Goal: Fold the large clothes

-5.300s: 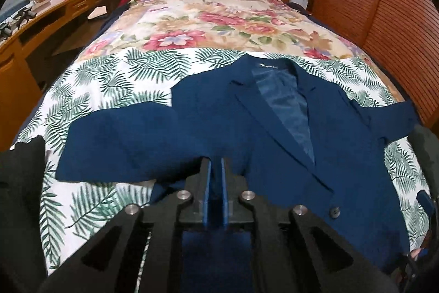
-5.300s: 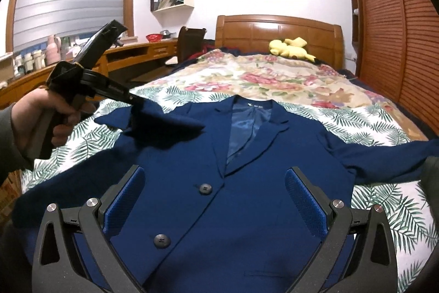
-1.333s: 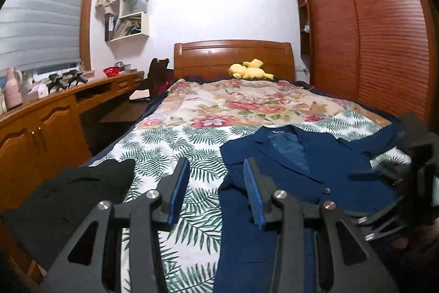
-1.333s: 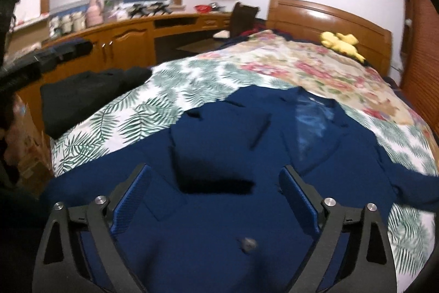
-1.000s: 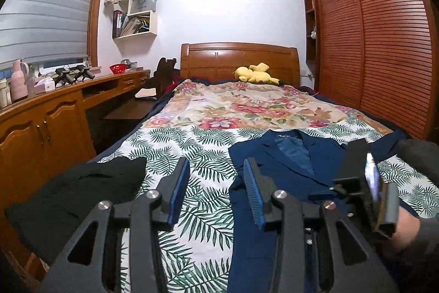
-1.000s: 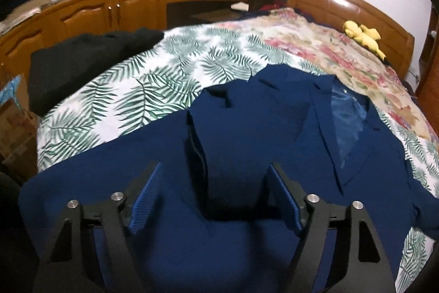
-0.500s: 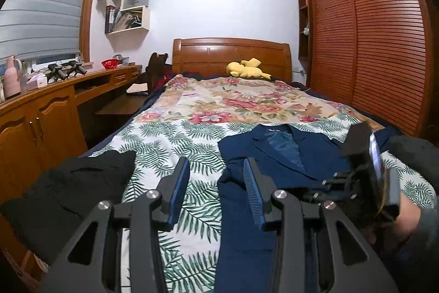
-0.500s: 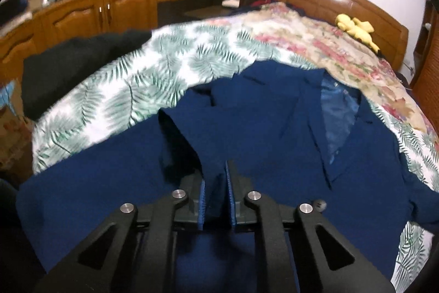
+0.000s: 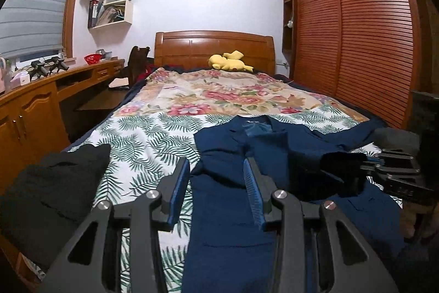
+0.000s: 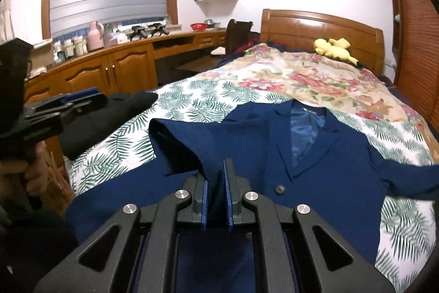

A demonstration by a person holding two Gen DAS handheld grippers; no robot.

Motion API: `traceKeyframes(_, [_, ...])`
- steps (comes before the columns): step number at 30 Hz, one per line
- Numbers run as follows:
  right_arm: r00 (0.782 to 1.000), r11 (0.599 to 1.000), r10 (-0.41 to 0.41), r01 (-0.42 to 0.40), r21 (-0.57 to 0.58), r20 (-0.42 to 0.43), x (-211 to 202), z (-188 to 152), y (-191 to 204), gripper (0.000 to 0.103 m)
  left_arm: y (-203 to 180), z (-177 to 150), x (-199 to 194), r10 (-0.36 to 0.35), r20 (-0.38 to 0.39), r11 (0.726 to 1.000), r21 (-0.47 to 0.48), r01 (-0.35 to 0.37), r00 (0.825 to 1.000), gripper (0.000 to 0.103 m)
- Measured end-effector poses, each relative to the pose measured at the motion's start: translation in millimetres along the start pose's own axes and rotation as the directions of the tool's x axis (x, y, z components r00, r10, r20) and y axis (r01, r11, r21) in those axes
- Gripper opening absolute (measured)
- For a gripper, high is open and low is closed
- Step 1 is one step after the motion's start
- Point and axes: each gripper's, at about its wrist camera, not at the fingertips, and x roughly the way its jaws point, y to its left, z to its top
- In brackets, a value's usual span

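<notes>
Right jaws clamp jacket sleeve (image 10: 189, 144), left apart

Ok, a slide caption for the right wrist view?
Right gripper clamps the navy blue jacket's folded sleeve, lifted above the palm-print bedspread.

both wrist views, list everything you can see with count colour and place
blazer: one, navy, spread on the bed, one sleeve lifted
bedspread: one, leaf and floral print, covering the bed
black garment: one, black, bed's near left edge
plush toy: one, yellow, by the headboard
desk: one, wooden, along the window wall
bowl: one, red, on the desk
wardrobe: one, reddish louvred doors, right of bed
left gripper: black, blue pads, open, empty
right gripper: black, blue pads, shut on the sleeve
</notes>
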Motion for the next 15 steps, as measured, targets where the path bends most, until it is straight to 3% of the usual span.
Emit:
traceKeyframes(5, [0.999, 0.998, -0.04, 0.039, 0.046, 0.002, -20.7, -15.3, -13.5, 0.007, -14.7, -2.1, 5.8, -0.03, -0.014, 1.0, 0.008, 0.03, 0.999, 0.039])
traceKeyframes(15, [0.991, 0.983, -0.109, 0.118, 0.137, -0.076, -28.4, -65.1, -48.0, 0.007, -49.0, -2.3, 22.8, -0.097, -0.046, 0.995, 0.027, 0.098, 0.994, 0.039])
